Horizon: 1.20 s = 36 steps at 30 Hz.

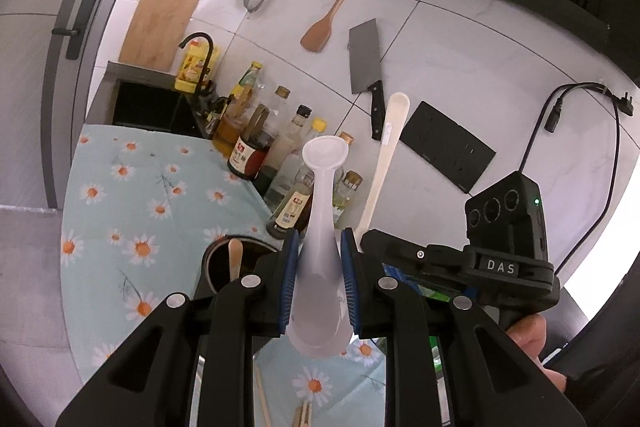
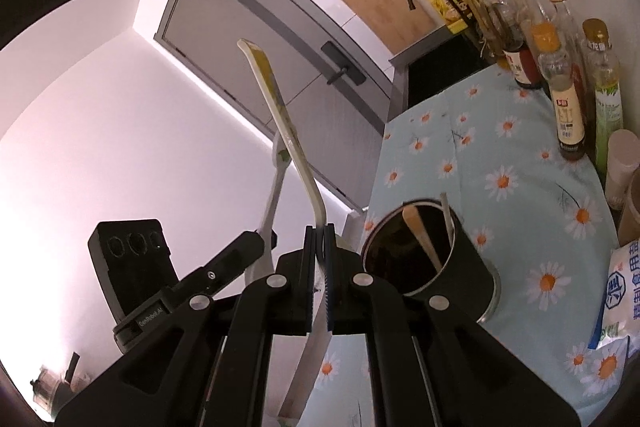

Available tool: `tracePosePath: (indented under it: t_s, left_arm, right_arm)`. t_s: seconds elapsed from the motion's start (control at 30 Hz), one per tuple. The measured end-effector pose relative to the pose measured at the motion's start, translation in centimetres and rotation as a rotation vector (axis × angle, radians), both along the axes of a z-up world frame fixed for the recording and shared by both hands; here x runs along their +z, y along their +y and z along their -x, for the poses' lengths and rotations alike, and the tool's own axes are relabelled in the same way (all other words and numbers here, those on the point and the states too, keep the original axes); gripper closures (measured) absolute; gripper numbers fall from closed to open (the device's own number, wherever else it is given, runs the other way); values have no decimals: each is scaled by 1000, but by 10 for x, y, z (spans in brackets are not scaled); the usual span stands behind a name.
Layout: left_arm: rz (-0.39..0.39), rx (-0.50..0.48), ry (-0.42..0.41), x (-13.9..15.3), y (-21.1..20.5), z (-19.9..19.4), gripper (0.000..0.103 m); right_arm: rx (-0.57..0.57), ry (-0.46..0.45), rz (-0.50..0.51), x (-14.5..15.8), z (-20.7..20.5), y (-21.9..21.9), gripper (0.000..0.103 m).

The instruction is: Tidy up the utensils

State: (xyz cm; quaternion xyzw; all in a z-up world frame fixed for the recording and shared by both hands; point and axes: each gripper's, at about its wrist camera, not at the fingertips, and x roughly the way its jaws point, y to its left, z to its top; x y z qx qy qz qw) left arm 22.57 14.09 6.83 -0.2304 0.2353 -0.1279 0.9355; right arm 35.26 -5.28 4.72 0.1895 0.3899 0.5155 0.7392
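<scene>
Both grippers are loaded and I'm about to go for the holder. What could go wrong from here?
1. The left gripper and right gripper each grip a long spoon low on its handle; the white spoon and cream spoon could collide.
2. The black holder already holds utensils, and either spoon could snag or tip it.

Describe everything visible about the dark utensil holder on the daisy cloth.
The utensil holder is a dark, glossy cylinder with a thin pale rim, open at the top, standing on the daisy-print cloth. Inside lean a wooden utensil and a thin pale stick. Neither gripper touches it.
</scene>
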Motion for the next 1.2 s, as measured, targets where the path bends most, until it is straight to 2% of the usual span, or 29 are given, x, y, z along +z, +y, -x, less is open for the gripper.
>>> tracePosePath:
  t_s: [0.37, 0.63, 0.97, 1.2]
  left_arm:
    - [9, -14, -17, -10, 16, -29, 83]
    - [21, -29, -18, -40, 21, -52, 83]
    - [-44, -18, -50, -64, 16, -61, 83]
    - [-74, -24, -32, -77, 12, -65, 83]
  right_arm:
    - [-43, 24, 12, -13, -23, 15, 98]
    - [-62, 72, 52, -43, -38, 26, 98]
    - [-69, 114, 107, -76, -49, 35, 98]
    - [-73, 127, 124, -87, -50, 36, 98]
